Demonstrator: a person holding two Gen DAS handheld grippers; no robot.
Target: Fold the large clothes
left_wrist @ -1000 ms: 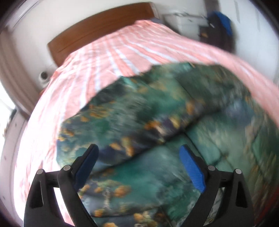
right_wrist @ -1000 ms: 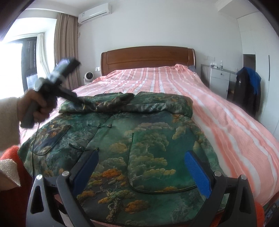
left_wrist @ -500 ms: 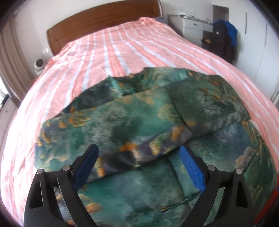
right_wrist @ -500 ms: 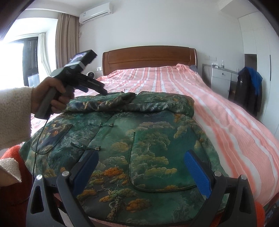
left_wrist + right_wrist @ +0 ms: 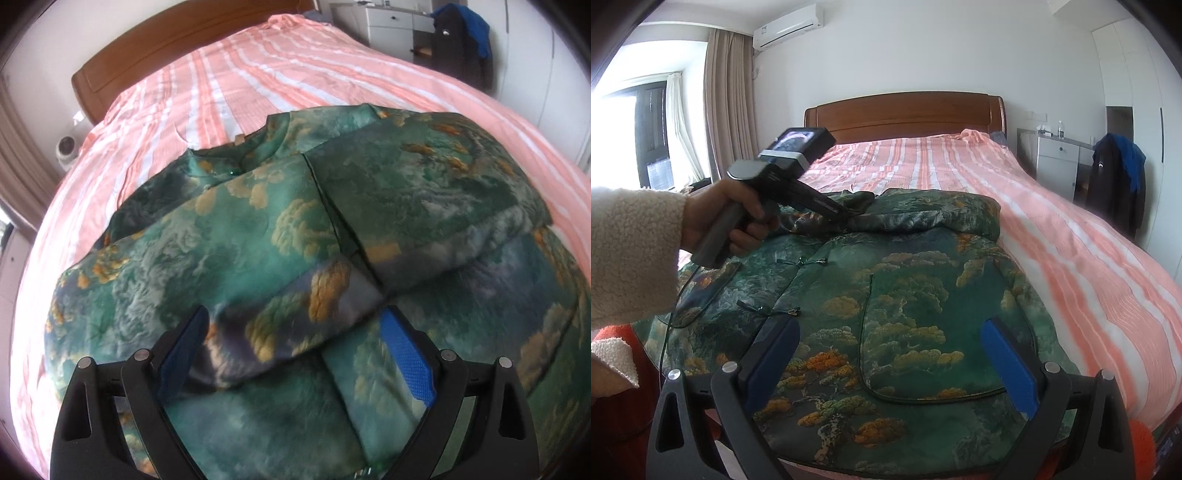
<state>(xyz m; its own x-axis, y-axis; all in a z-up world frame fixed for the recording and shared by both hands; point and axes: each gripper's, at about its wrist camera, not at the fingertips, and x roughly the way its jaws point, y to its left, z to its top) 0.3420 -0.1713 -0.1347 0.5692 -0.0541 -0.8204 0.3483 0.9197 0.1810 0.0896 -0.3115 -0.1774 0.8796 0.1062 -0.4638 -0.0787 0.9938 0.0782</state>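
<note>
The big green jacket lies flat on the striped bed, close to the foot end, front side up with its little loop fasteners showing. Both sleeves are already folded in across the chest, and their ends meet near the middle. So the first part of the folding looks done. I think the body must next be folded in half, bottom edge up to the collar.

The jacket's long way runs with the bed. In the right wrist view its collar points to 12 o'clock, toward the wooden headboard, and its bottom edge is at 6 o'clock.

The left gripper is low over the cuff of one folded sleeve, with its blue pads wide apart and nothing in them. It may be touching the cloth, but the blur there makes that hard to tell. The right gripper hangs over the bottom half of the jacket, also wide apart and holding nothing.
</note>
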